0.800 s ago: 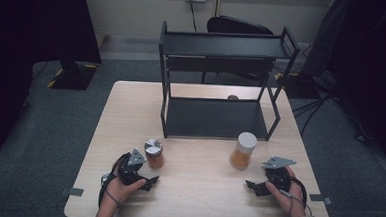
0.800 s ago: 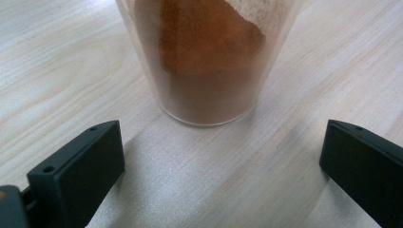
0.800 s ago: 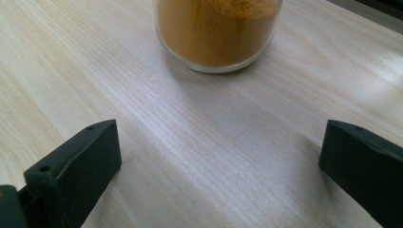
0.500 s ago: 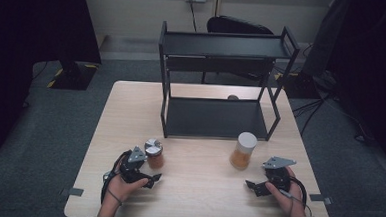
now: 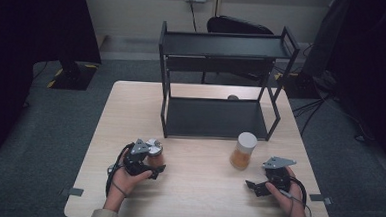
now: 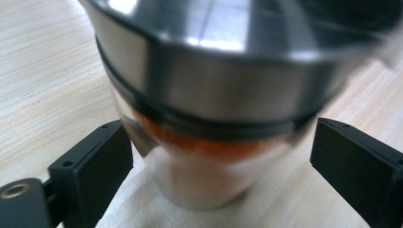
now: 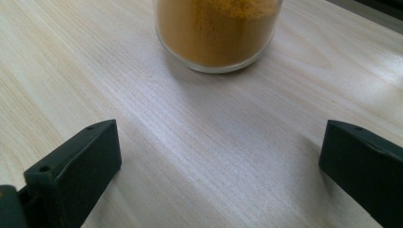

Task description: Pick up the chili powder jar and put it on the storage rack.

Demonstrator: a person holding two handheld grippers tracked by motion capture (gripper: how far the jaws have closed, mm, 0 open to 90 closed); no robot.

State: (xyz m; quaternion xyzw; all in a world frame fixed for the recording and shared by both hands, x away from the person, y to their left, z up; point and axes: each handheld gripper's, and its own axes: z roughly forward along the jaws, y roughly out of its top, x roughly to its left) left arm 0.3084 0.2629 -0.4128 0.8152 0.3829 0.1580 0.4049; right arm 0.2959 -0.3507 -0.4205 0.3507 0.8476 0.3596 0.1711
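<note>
A: Why is the left tool (image 5: pixel 154 162) at the desk's (image 5: pixel 201 199) 8 o'clock?
B: Its parted jaws straddle the steel-lidded jar (image 6: pixel 209 118), untouched. The right tool (image 7: pixel 214 156), open, faces the powder jar (image 7: pixel 216 33).

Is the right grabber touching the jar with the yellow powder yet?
Apart. In the right gripper view, bare table lies between the open right gripper and the powder jar; the high view also shows a gap.
</note>
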